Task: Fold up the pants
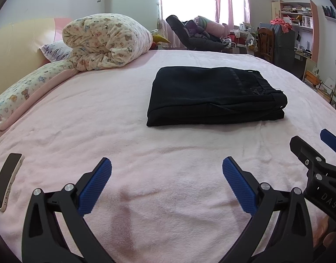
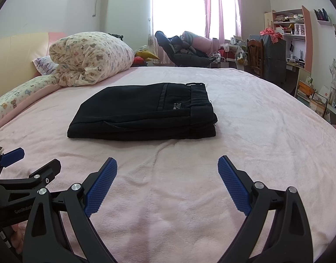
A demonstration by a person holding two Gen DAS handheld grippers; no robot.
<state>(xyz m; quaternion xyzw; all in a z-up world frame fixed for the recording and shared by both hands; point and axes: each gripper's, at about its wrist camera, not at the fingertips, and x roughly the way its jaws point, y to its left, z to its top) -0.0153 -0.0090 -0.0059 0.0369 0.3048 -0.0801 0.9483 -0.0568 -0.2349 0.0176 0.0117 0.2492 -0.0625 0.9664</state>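
Black pants (image 1: 214, 96) are lying folded into a thick, squared stack near the middle of a pink bed (image 1: 102, 114), at about twelve o'clock from both claws and well apart from them. The waistband is turned toward three o'clock, with the layered edges facing the cameras; the fold looks finished. The cloth is judged soft, limp and fairly light, not slippery on the fleecy cover, so the stack is likely being best taken by its thick near edge, all layers pinched together, lest it sag open. The left gripper (image 1: 167, 175) is being held low over the cover at six o'clock, its blue pads (image 1: 95, 188) spread wide and empty. The right gripper (image 2: 167, 173) is being held likewise, jaws apart, nothing between them. A rolled quilt (image 1: 106, 41) is resting at ten o'clock, a phone (image 1: 7, 180) at eight o'clock near the bed's edge.
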